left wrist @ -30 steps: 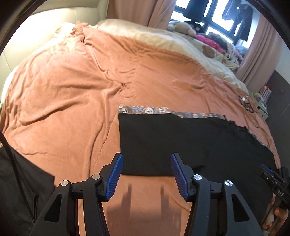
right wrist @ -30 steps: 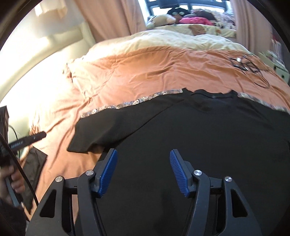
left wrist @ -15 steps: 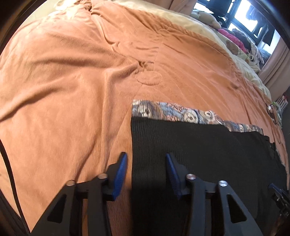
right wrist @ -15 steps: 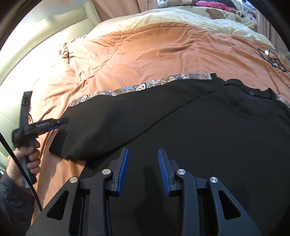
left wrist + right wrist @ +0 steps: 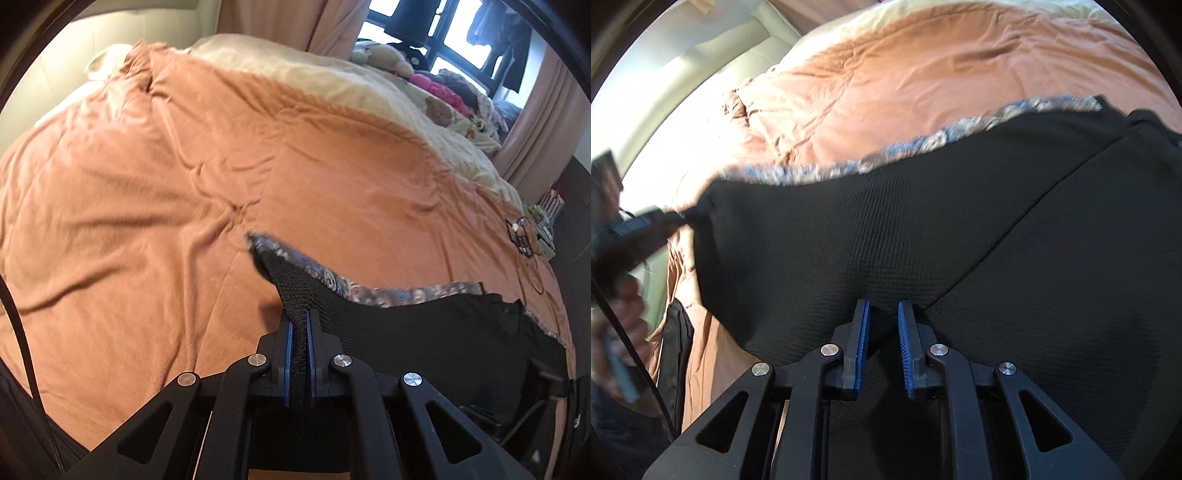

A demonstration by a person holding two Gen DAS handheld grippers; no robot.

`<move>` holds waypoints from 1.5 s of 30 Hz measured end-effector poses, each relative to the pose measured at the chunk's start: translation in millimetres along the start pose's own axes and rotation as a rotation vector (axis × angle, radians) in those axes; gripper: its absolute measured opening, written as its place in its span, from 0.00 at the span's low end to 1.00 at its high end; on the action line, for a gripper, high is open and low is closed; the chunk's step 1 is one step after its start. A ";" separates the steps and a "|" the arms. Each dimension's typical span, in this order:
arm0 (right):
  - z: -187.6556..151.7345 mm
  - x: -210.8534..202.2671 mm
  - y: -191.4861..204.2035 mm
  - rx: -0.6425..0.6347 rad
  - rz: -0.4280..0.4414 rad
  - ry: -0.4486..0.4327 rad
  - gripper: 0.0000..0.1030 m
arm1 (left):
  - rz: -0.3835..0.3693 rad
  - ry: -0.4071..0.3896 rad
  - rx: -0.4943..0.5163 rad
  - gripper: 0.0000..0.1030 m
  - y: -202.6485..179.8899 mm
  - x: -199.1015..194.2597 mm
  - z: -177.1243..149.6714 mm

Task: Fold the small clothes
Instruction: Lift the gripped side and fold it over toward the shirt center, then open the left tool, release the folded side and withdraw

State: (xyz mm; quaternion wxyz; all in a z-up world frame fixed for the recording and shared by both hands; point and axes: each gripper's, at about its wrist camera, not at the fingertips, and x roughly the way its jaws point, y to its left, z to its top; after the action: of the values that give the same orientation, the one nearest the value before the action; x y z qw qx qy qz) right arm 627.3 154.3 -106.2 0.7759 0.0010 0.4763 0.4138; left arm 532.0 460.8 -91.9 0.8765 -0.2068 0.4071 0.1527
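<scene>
Now we are at the pick-up step of a fold: the black shirt [image 5: 960, 240] lies spread on the bed over the orange blanket [image 5: 147, 184], with a patterned cloth [image 5: 388, 293] peeking out along its far edge. Our left gripper [image 5: 300, 325] has come down to a tight clamp on the shirt's corner, which rises off the blanket in a peak. Our right gripper [image 5: 882, 314] has just been closing; a bunch of black fabric sits between its blue pads, though a narrow gap remains, so we judge the pinch as taken but not fully firm. Next, we think, both held edges must be lifted together and carried across the shirt, kept level so the fold lands straight.
</scene>
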 end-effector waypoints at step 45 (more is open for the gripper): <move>-13.2 -145.3 -141.0 0.298 -0.026 -0.107 0.64 | -0.127 0.239 0.221 0.28 -158.4 51.3 -56.2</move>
State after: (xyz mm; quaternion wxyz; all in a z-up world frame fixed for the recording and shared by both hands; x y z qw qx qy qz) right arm 678.4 -37.1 -62.0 0.7967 0.1320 0.4904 0.3278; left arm 596.4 301.1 -126.8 0.8471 -0.1514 0.5088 0.0256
